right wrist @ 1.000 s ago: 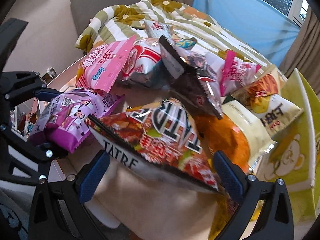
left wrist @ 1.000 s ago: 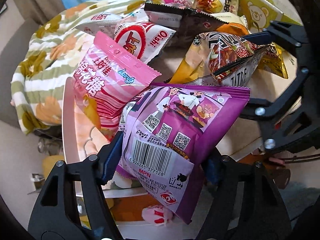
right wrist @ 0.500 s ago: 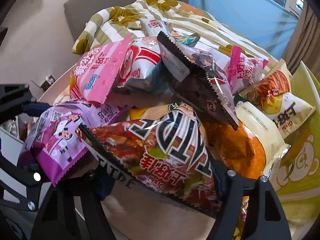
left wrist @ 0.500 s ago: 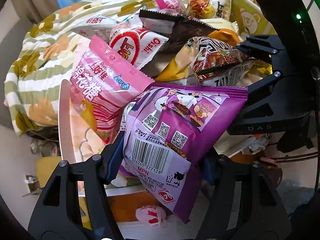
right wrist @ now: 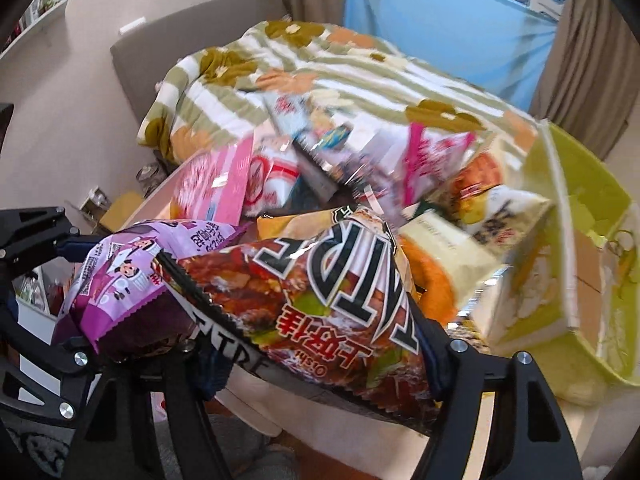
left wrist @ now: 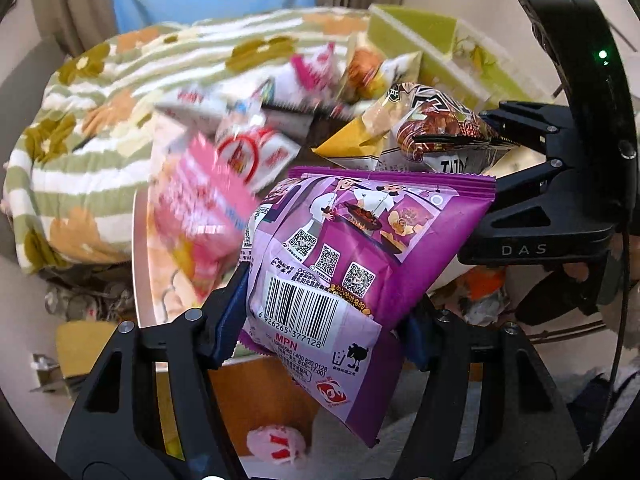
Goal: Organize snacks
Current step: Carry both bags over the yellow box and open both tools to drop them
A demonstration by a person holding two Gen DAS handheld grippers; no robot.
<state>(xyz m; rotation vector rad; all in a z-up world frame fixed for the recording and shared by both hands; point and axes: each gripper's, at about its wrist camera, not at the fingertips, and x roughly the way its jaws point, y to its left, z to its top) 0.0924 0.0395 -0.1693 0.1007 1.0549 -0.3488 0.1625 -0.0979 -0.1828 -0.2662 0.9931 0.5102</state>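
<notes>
Blurring hides the heaped snack bags (left wrist: 256, 136) behind both claw-held packets.

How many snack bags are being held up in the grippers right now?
2: the purple bag in the left gripper, and the red-brown bag in the right gripper. Other bags lie in the pile.

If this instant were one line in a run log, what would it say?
left hand-held gripper: shut on purple snack bag | right hand-held gripper: shut on red-brown chip bag | both bags clear of snack pile
</notes>
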